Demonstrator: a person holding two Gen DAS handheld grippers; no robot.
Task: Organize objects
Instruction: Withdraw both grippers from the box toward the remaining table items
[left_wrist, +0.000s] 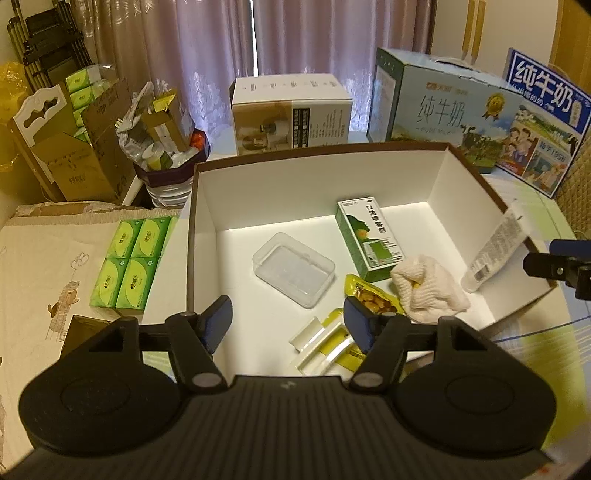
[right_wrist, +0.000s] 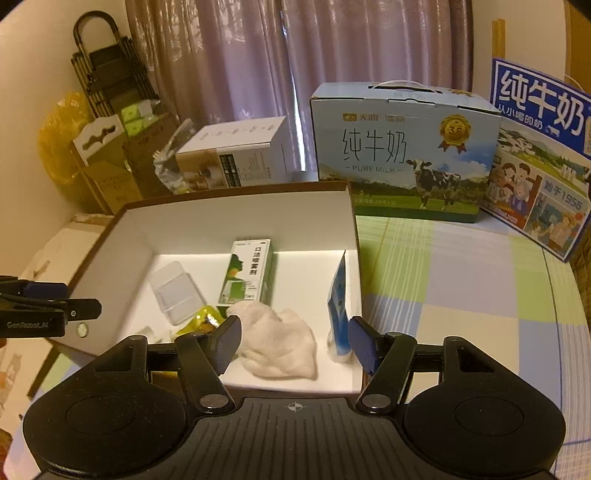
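Note:
An open white box with a brown rim (left_wrist: 207, 206) (right_wrist: 140, 229) holds a clear plastic case (left_wrist: 293, 268) (right_wrist: 175, 291), a green-and-white carton (left_wrist: 369, 238) (right_wrist: 247, 273), a crumpled white cloth (left_wrist: 428, 291) (right_wrist: 277, 343), a yellow snack packet (left_wrist: 369, 295) (right_wrist: 201, 321), yellow-and-white sachets (left_wrist: 327, 345) and a tube (left_wrist: 495, 247) (right_wrist: 338, 314) leaning on the right wall. My left gripper (left_wrist: 288, 325) is open and empty over the box's near edge. My right gripper (right_wrist: 293, 341) is open and empty above the cloth and the tube.
Green tissue packs (left_wrist: 129, 262) lie left of the box. Behind it stand a white carton (left_wrist: 291, 114) (right_wrist: 236, 158), two milk boxes (left_wrist: 443, 110) (right_wrist: 402, 147), a full waste bin (left_wrist: 166, 162) and cardboard boxes (left_wrist: 74, 147). A checked cloth (right_wrist: 461, 295) covers the table on the right.

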